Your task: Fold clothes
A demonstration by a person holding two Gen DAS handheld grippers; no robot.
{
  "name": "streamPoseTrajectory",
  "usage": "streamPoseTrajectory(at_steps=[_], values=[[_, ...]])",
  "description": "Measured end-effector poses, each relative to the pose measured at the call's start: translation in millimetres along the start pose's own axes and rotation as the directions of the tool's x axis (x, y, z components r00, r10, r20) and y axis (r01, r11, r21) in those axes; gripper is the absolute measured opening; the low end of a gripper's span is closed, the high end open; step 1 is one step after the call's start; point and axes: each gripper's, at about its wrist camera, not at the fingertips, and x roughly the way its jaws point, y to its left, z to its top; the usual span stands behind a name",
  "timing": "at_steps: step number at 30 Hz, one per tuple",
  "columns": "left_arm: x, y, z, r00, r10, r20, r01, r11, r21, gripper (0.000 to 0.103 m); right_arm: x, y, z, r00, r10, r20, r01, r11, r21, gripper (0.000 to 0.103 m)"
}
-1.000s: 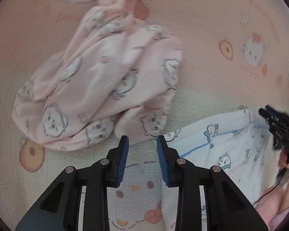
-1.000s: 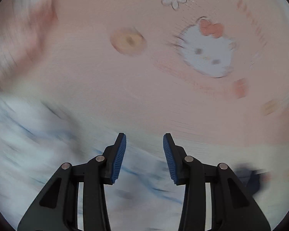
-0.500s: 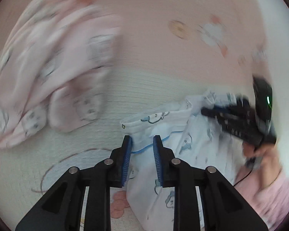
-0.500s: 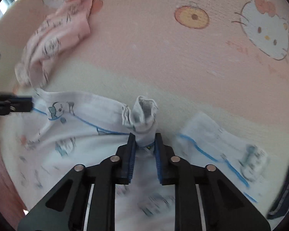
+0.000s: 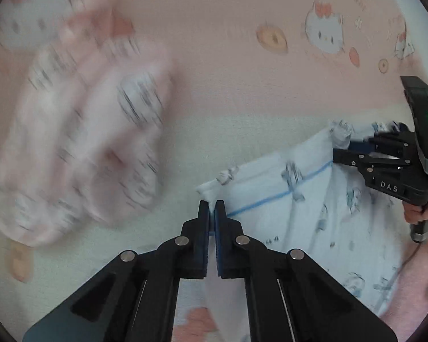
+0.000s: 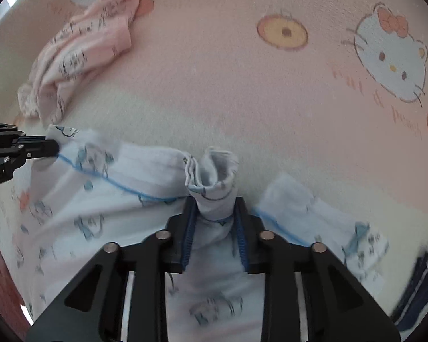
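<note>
l tongs (image 5: 211,209) now clamped on white garment (image 5: 299,199).

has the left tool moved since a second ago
Yes. The left tool sat open by the pink garment; it has shifted right, away from it, and is now clamped on a corner of the white garment.

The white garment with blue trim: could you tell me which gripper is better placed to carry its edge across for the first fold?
Probably the left gripper: it pinches a thin outer corner of the white garment, free to swing. The right gripper clamps a thick bunch mid-edge, better as anchor.
</note>
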Motion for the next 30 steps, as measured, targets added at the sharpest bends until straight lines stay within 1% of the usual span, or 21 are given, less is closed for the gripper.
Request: streamPoseTrajectory(at_steps=[2, 3, 5, 7, 8, 9, 10, 12, 14, 15, 17, 18, 19, 21, 22, 24, 25, 27, 28, 29, 30], values=[[-17, 13, 7, 0.998, 0.033, 0.06, -0.031, 0.999, -0.026, 0.004, -9, 0, 8, 0.997, 0.031, 0.068, -0.033, 0.999, 0.031, 0.01], [-20, 20, 8, 0.996, 0.061, 0.061, -0.059, 0.997, -0.039, 0.004, -13, 2, 11, 0.994, 0.037, 0.098, -0.04, 0.999, 0.029, 0.01], [-13, 44, 1, 0.997, 0.073, 0.007, -0.072, 0.994, -0.086, 0.004, -12, 7, 16, 0.99, 0.034, 0.137, -0.037, 0.999, 0.022, 0.009], [-1, 61, -8, 0.995, 0.085, -0.06, -0.092, 0.988, -0.122, 0.004, 4, 10, 14, 0.99, 0.046, 0.135, -0.053, 0.997, 0.054, 0.009], [9, 60, -12, 0.99, 0.107, -0.094, -0.117, 0.987, -0.108, 0.004, 11, 17, 15, 0.992, 0.046, 0.12, -0.056, 0.995, 0.078, 0.009], [17, 56, -15, 0.982, 0.149, -0.116, -0.157, 0.985, -0.065, 0.008, 12, 25, 18, 0.991, 0.041, 0.126, -0.053, 0.994, 0.096, 0.01], [18, 51, -15, 0.975, 0.189, -0.115, -0.193, 0.981, -0.028, 0.008, 13, 22, 22, 0.988, 0.04, 0.151, -0.058, 0.992, 0.115, 0.013], [15, 43, -14, 0.961, 0.261, -0.097, -0.258, 0.965, 0.035, 0.014, 10, 16, 24, 0.986, 0.038, 0.16, -0.064, 0.986, 0.157, 0.02], [5, 46, -13, 0.954, 0.291, -0.068, -0.291, 0.957, 0.015, 0.017, -5, 8, 25, 0.978, 0.02, 0.208, -0.062, 0.978, 0.198, 0.024], [-1, 50, -13, 0.953, 0.297, -0.052, -0.298, 0.954, -0.01, 0.017, -14, 3, 25, 0.97, -0.014, 0.241, -0.04, 0.975, 0.217, 0.028], [-16, 56, -11, 0.956, 0.294, 0.005, -0.293, 0.954, -0.063, 0.017, -32, -9, 27, 0.96, -0.059, 0.275, -0.015, 0.966, 0.258, 0.032], [-20, 54, -10, 0.964, 0.264, 0.023, -0.262, 0.963, -0.063, 0.018, -36, -13, 28, 0.96, -0.045, 0.276, -0.031, 0.964, 0.264, 0.038], [-22, 50, -9, 0.974, 0.224, 0.037, -0.222, 0.974, -0.053, 0.018, -36, -14, 31, 0.966, -0.015, 0.259, -0.053, 0.966, 0.253, 0.038], [-26, 43, -8, 0.988, 0.142, 0.064, -0.141, 0.99, -0.031, 0.021, -26, -5, 36, 0.983, 0.038, 0.18, -0.069, 0.983, 0.171, 0.038], [-21, 38, -10, 0.998, 0.056, 0.039, -0.055, 0.998, -0.029, 0.021, -19, 1, 38, 0.989, 0.058, 0.135, -0.075, 0.99, 0.122, 0.038], [-17, 49, -19, 0.998, -0.058, -0.034, 0.057, 0.998, -0.021, 0.021, -3, 11, 35, 0.996, 0.074, 0.059, -0.078, 0.995, 0.069, 0.038], [-10, 48, -24, 0.995, -0.07, -0.069, 0.07, 0.998, -0.004, 0.021, 1, 13, 33, 0.996, 0.07, 0.047, -0.073, 0.995, 0.061, 0.038], [3, 42, -29, 0.993, 0.045, -0.106, -0.039, 0.997, 0.064, 0.02, 0, 15, 31, 0.996, 0.048, 0.073, -0.053, 0.996, 0.065, 0.038], [3, 49, -28, 0.992, 0.074, -0.102, -0.068, 0.996, 0.061, 0.019, 0, 16, 30, 0.996, 0.038, 0.085, -0.043, 0.997, 0.067, 0.037], [1, 59, -27, 0.991, 0.093, -0.097, -0.089, 0.995, 0.048, 0.014, -1, 16, 29, 0.995, 0.027, 0.098, -0.034, 0.997, 0.07, 0.039], [-2, 71, -25, 0.99, 0.109, -0.095, -0.108, 0.994, 0.007, 0.011, -1, 17, 28, 0.994, 0.016, 0.11, -0.024, 0.997, 0.072, 0.046]])
